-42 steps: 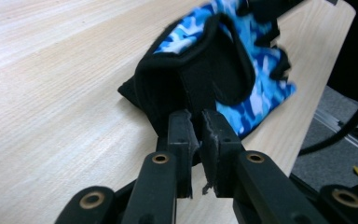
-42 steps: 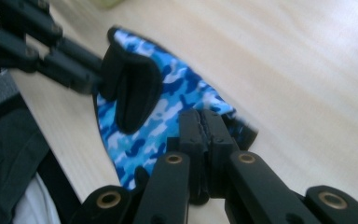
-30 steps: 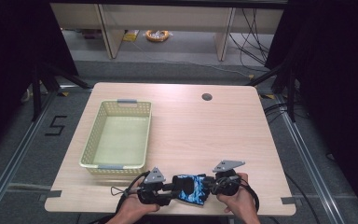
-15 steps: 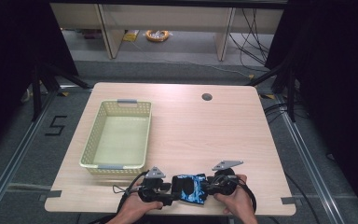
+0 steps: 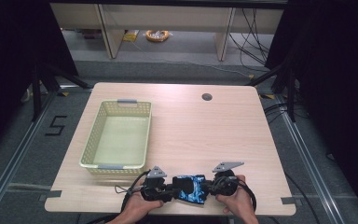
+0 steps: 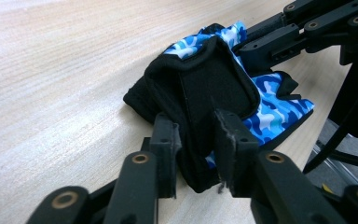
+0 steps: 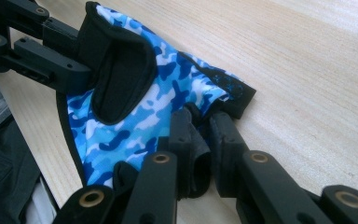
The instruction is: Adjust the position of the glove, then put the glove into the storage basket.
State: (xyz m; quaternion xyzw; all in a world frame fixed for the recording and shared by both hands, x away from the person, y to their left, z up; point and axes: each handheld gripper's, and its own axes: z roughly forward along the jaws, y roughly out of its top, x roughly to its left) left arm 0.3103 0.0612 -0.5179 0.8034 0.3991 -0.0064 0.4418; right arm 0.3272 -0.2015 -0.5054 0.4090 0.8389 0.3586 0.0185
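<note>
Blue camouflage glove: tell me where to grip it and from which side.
Grip the blue camouflage glove at its two opposite ends, coming in level from either side. It lies flat near the table's front edge; the black cuff faces the left tool, the finger end faces the right tool, and both edges are thin enough to pinch.

This looks like a lab or test bay: a bare wooden desk (image 5: 223, 135) stands on grey flooring between black curtains (image 5: 335, 70), floor rails (image 5: 307, 154) and loose cables (image 5: 256, 28), with what seems a taped numeral (image 5: 56, 126) marking the floor.
</note>
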